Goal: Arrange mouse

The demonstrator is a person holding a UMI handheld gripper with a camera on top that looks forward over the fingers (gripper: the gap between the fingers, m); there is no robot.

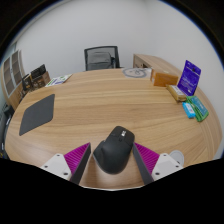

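A black computer mouse (115,148) sits between my two fingers, and both pink pads touch its sides near the fingertips. My gripper (114,152) is shut on the mouse and holds it over the near part of the round wooden table (110,100). A dark grey mouse pad (36,114) lies flat on the table, well to the left of and beyond the fingers. I cannot tell whether the mouse rests on the wood or hangs just above it.
A black office chair (101,57) stands behind the table's far edge. A purple box (190,73) and a green and blue packet (194,108) lie at the right. A round coaster-like item (135,72) lies at the far side. Shelves (14,75) stand at the left.
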